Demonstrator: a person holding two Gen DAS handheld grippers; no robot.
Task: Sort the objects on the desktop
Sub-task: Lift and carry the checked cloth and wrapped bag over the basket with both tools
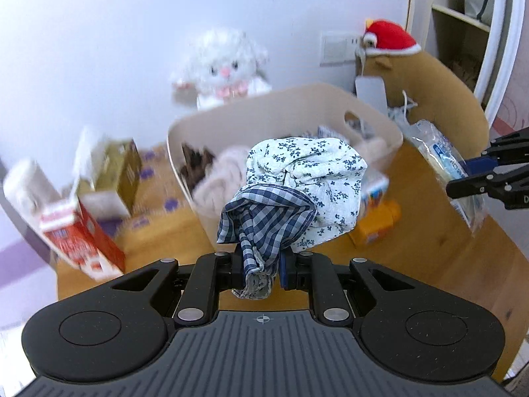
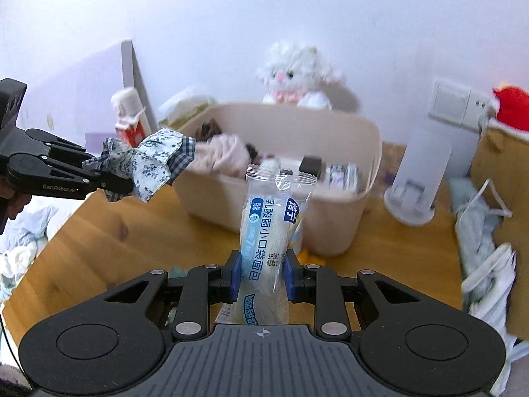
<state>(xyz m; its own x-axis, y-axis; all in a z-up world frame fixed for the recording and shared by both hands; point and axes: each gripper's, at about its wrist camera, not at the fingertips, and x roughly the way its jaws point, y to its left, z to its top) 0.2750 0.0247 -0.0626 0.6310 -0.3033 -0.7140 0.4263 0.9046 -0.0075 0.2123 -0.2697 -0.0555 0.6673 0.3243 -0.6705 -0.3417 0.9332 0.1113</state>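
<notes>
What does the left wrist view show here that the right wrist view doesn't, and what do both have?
Only the left wrist view: a brown plush in a red hat, an orange box beside the bin, and shelving at far right.

Only the right wrist view: a white stand right of the bin, and crumpled fabric off the table's left edge.

Both: the beige bin, the white plush lamb, the left gripper shut on the floral-and-checked cloth, and the right gripper shut on the wrapped bread packet.
</notes>
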